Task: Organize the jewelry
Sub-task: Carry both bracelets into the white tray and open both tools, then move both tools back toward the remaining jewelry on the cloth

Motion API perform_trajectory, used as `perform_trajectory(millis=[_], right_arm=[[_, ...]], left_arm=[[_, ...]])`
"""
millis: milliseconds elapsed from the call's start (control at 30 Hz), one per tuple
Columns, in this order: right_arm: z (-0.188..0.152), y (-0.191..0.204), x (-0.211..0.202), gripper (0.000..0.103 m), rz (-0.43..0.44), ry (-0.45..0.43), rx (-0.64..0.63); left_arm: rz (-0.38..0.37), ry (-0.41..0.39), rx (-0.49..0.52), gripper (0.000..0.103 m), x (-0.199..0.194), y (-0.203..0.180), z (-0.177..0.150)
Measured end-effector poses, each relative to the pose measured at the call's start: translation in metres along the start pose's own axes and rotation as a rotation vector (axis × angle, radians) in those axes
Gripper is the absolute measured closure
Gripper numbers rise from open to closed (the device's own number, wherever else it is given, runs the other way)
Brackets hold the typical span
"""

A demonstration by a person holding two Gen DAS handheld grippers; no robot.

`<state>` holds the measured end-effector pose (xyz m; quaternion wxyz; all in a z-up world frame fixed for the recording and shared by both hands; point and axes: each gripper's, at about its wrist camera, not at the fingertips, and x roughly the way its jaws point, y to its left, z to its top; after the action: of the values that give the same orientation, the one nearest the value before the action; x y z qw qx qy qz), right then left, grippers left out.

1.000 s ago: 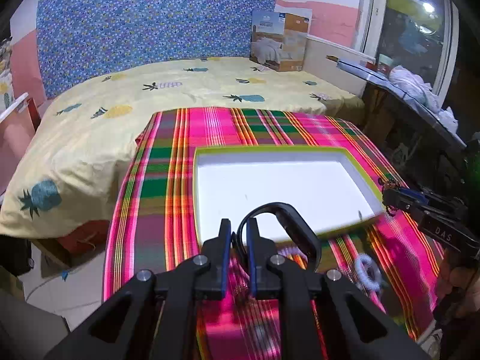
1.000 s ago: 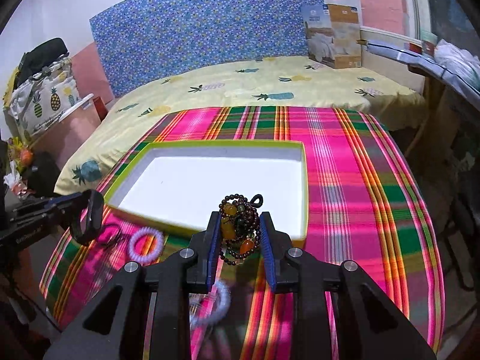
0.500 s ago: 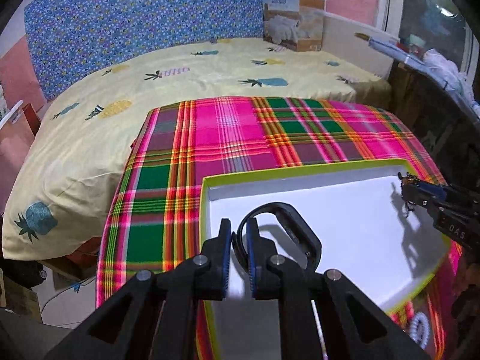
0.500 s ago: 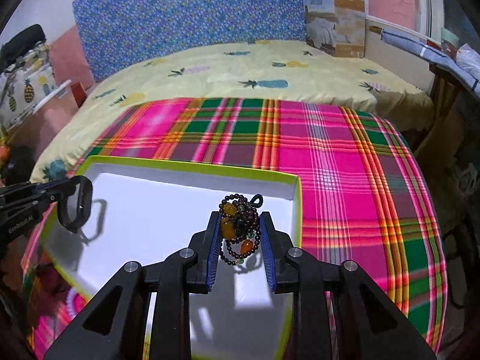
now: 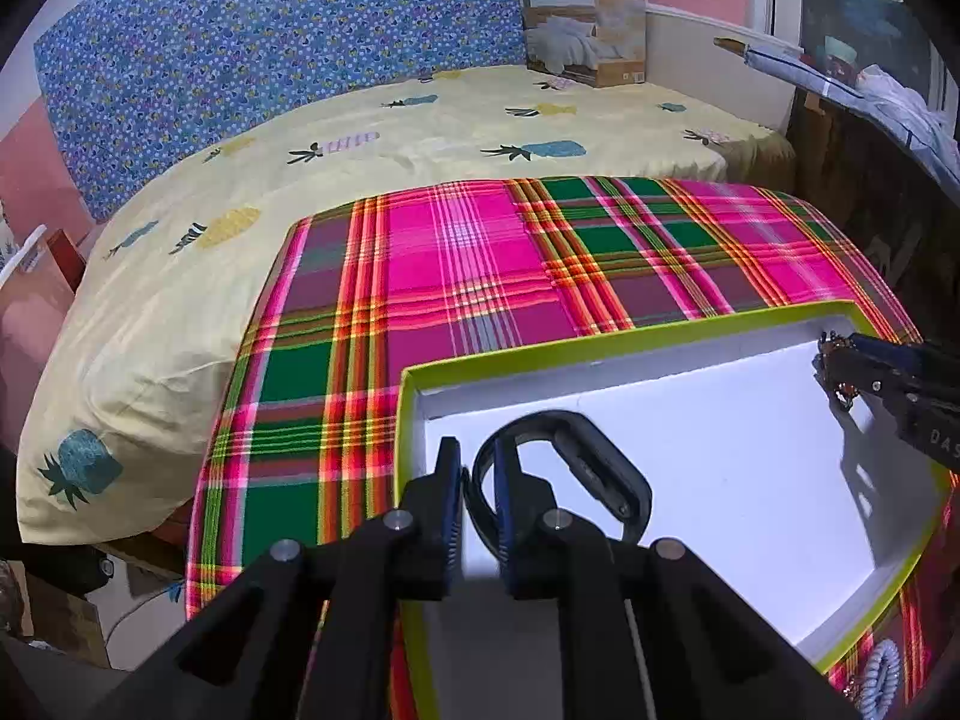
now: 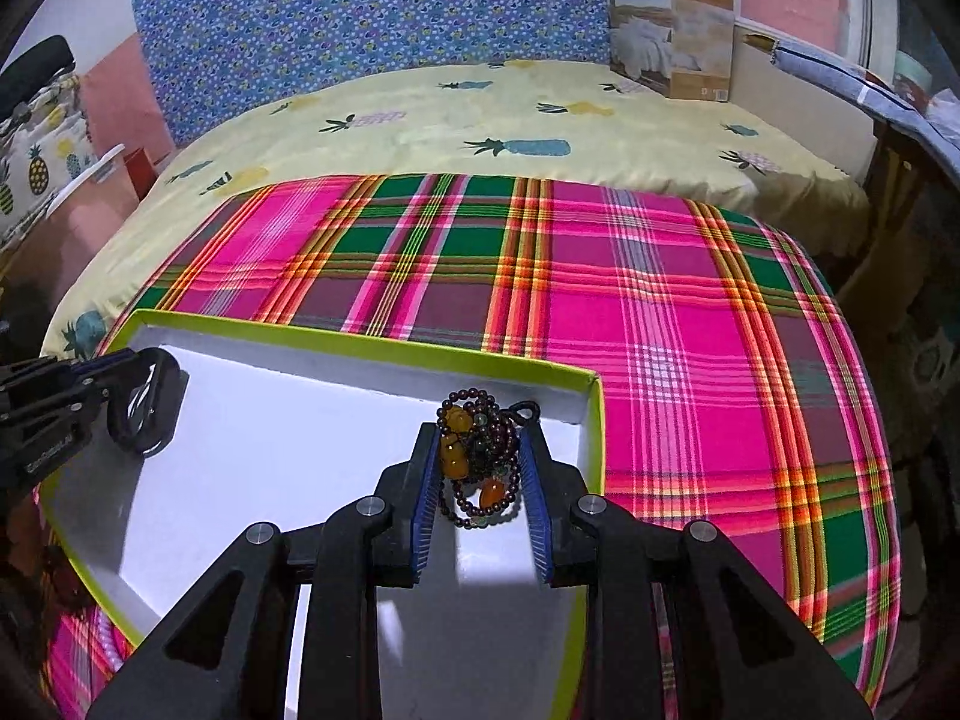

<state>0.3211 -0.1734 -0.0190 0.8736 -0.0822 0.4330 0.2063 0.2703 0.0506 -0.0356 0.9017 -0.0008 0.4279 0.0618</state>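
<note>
Both grippers are held over a white, green-rimmed tray (image 6: 360, 348): the left gripper (image 5: 477, 480) has a black band (image 5: 600, 468) between its opening jaws, the right gripper (image 6: 480, 468) a dark beaded bracelet (image 6: 480, 456), its jaws opening too. A pink plaid cloth (image 6: 690, 324) is spread beneath; farther off lies a pineapple-print bed (image 6: 510, 120).

White letters "DAS" on side of right gripper (image 5: 840, 372), at right edge of left wrist view. Printing on cardboard box (image 6: 672, 30) at far end of bed, and on left gripper (image 6: 129, 402), too small to read.
</note>
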Motion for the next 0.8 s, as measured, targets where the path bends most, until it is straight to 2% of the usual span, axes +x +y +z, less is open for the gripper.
perform_trajectory(millis=[100,167,300,400,800], right_arm=[[-0.001,0.0,-0.005,0.068,0.009,-0.011,0.012],[-0.001,0.002,-0.01,0.067,0.003,-0.018,0.015],[-0.005,0.004,-0.032,0.067,0.012,-0.051,0.024],[-0.012,0.009,-0.055,0.067,0.022,-0.084,0.026],[-0.076,0.034,-0.136,0.067,0.05,-0.157,0.03]], left_arm=[[-0.01,-0.011,0.004,0.084,-0.005,0.0,0.001],[-0.01,-0.031,0.005,0.077,-0.013,0.001,0.002],[-0.04,-0.059,-0.004,0.075,-0.034,0.003,-0.001],[-0.054,-0.08,0.001,0.068,-0.052,0.002,-0.008],[-0.095,-0.135,-0.028,0.066,-0.12,0.007,-0.06]])
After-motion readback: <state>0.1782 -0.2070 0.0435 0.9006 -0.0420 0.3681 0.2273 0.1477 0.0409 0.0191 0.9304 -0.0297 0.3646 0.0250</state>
